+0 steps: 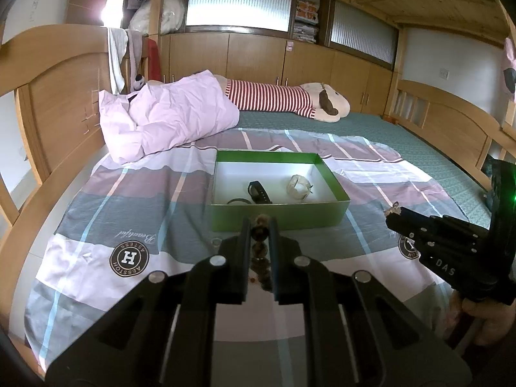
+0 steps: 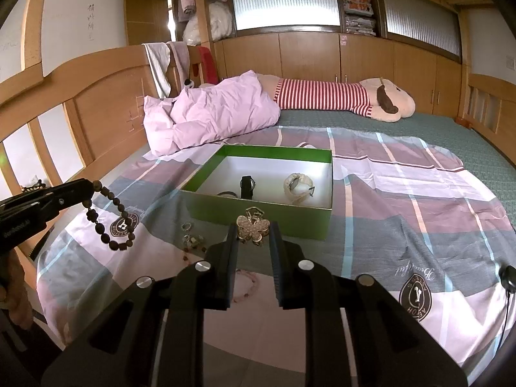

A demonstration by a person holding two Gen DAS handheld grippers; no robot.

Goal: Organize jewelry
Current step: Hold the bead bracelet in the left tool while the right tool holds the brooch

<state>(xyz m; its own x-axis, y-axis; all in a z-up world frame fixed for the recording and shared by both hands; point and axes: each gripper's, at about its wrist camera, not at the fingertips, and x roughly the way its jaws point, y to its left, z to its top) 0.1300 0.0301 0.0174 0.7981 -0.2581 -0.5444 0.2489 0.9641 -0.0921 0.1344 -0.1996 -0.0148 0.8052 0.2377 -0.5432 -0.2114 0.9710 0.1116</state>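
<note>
Two black two-finger grippers hang above a bed spread with a pink, grey and white checked sheet (image 2: 403,193). The left gripper (image 1: 260,225) is clamped on a string of dark brown wooden beads (image 2: 108,222); in the right wrist view the loop dangles from its tips over the near left part of the sheet, clear of the fabric. The right gripper (image 2: 253,227) pinches a pale pink butterfly-shaped hair claw with a gold frame (image 2: 253,227) between its fingers, just near of the box.

A shallow green cardboard box with a white inside (image 2: 258,211) sits on the sheet in the middle of the scene. Inside lie a black wristwatch (image 2: 247,185), a cream-white beaded bracelet (image 2: 298,187) to its right, and a dark thin band (image 1: 238,201) at the near left wall.

On the sheet near of the box, at left, rest a small silvery trinket (image 2: 190,237) and a pale pink bead bracelet (image 2: 246,285), the latter partly hidden by the right gripper's fingers.

Farther off lie a crumpled lilac pillow (image 2: 209,113) and a long plush toy in a red-and-white striped shirt (image 2: 338,96).
</note>
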